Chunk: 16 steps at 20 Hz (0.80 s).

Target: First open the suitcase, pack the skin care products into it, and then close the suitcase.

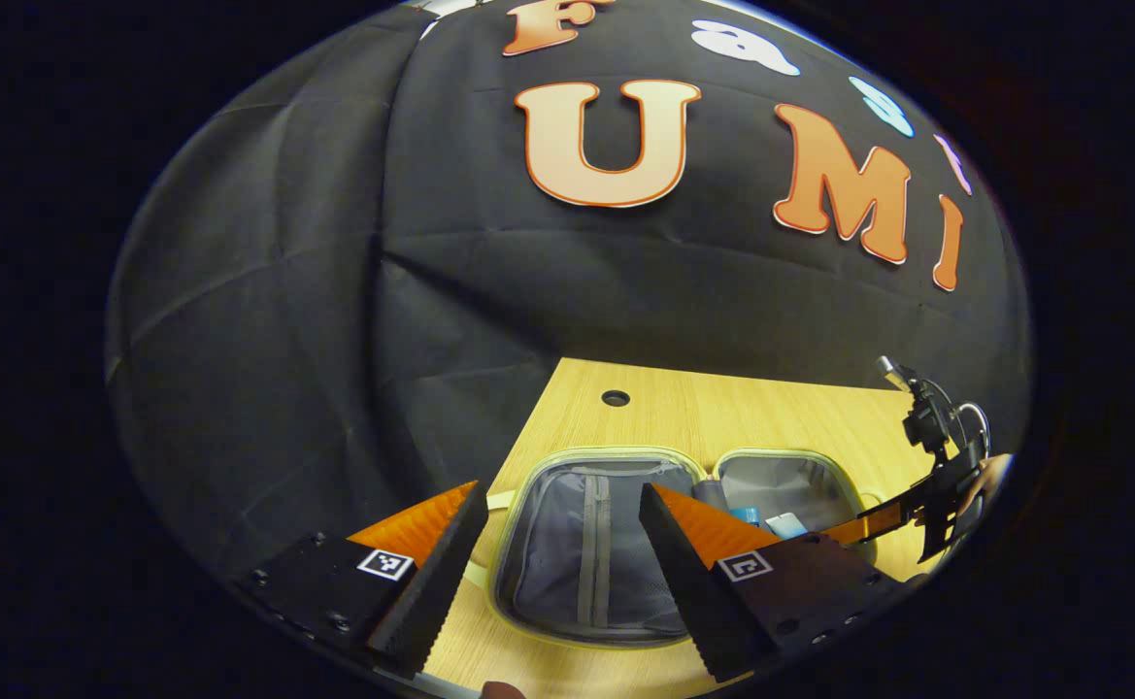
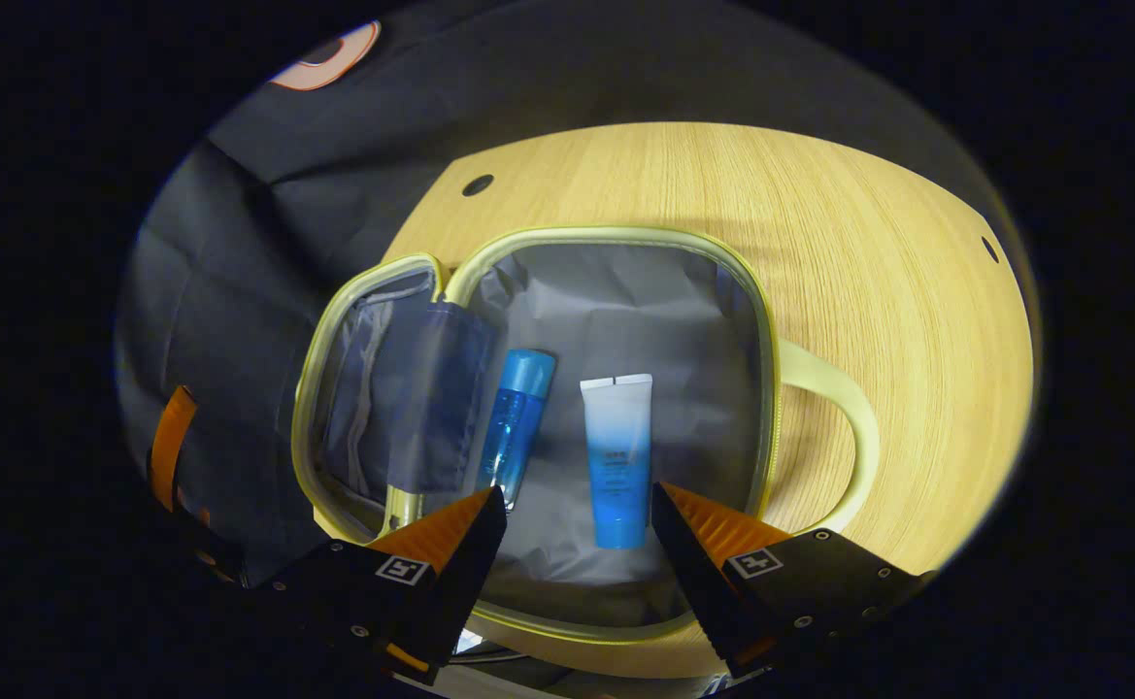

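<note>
Suitcase [image 2: 616, 291]: small soft case, pale yellow-green trim and zip edge, grey crinkled lining, lying fully open and flat on the table [image 2: 868, 252], both halves side by side. Right half, as seen in the right gripper view, holds two skin care items lying on the lining: a blue bottle [image 2: 517, 427] with a blue cap, close to the hinge side, and a white-to-blue tube [image 2: 617, 456], cap end toward the camera; the two lie roughly parallel, near each other but apart. Left half [image 1: 591, 553]: lid side, with a grey mesh or fabric pocket and a vertical zip strip down its middle; part of this flap folds over toward the bottle. Carry handle [image 2: 834, 427]: pale loop on the outer right edge, resting on the table. Table: light wood grain, with round cable holes [image 1: 616, 398] near the far edge. Left gripper [image 1: 562, 544]: jaws spread wide, holding nothing, hovering above the lid half. Right gripper [image 2: 577, 529]: jaws likewise parted and empty, poised over the near edge of the packed half, with the tube's end between its fingers in line of sight, contact not discernible. Right gripper also appears in the left gripper view, at the far right above the case, with a hand [image 1: 989, 476] behind it.
</note>
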### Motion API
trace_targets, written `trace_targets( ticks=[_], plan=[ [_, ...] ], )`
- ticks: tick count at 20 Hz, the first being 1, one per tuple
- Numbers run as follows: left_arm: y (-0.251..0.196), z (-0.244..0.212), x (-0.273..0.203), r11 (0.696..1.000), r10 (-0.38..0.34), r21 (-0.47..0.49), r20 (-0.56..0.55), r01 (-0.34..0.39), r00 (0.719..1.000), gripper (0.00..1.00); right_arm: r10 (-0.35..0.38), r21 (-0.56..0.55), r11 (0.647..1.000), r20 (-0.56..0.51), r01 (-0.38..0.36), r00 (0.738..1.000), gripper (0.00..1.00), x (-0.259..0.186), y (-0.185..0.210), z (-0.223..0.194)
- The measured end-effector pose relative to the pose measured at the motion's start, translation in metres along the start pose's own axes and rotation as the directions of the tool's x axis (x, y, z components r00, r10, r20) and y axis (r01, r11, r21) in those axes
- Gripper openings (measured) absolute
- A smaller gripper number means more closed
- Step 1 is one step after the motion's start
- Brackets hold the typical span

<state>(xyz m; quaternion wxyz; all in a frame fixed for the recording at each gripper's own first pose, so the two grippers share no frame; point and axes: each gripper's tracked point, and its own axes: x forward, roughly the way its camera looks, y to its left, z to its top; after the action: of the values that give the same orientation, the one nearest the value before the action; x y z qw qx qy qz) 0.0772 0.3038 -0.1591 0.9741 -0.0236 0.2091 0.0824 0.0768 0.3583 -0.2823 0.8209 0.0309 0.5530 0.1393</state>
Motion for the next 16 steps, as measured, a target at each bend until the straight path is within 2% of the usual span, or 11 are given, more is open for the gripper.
trace_targets(
  ticks=[1,2,3,5,8,10,11,13,16],
  plan=[
    [0.006,0.002,-0.003,1.000,0.014,-0.016,0.003,-0.014,1.000,0.98,0.022,-0.008,1.000,0.030,-0.022,0.999,0.95,-0.008,0.004,0.004],
    [0.010,0.002,-0.006,0.999,0.029,-0.036,0.007,-0.029,1.000,0.98,0.037,-0.026,0.999,0.063,-0.036,0.997,1.00,-0.015,0.007,0.009],
    [0.016,0.003,-0.006,0.997,0.045,-0.063,0.014,-0.044,0.999,0.98,0.055,-0.057,0.997,0.105,-0.049,0.993,0.95,-0.025,0.009,0.015],
    [0.026,0.002,-0.009,0.990,0.058,-0.127,0.022,-0.055,0.998,0.98,0.080,-0.133,0.990,0.185,-0.055,0.980,0.95,-0.041,0.012,0.026],
    [0.039,-0.006,-0.010,0.970,0.020,-0.240,-0.010,-0.022,1.000,0.97,0.131,-0.185,0.979,0.236,-0.088,0.963,0.95,-0.067,0.021,0.025],
    [0.058,-0.008,-0.006,0.951,-0.006,-0.308,-0.002,0.006,1.000,0.97,0.149,-0.225,0.970,0.262,-0.090,0.953,0.96,-0.080,0.021,0.023],
    [0.070,-0.013,-0.003,0.943,-0.024,-0.331,-0.003,0.022,1.000,0.97,0.136,-0.242,0.968,0.280,-0.067,0.950,0.95,-0.087,0.017,0.021],
    [0.083,-0.028,0.011,0.930,-0.069,-0.362,-0.027,0.054,0.997,0.98,0.134,-0.234,0.970,0.317,-0.059,0.939,0.95,-0.103,0.016,0.020],
    [0.111,-0.056,0.043,0.924,-0.098,-0.379,-0.106,0.051,0.990,0.97,0.127,-0.196,0.979,0.361,-0.058,0.924,0.96,-0.120,0.012,0.019]
  ],
)
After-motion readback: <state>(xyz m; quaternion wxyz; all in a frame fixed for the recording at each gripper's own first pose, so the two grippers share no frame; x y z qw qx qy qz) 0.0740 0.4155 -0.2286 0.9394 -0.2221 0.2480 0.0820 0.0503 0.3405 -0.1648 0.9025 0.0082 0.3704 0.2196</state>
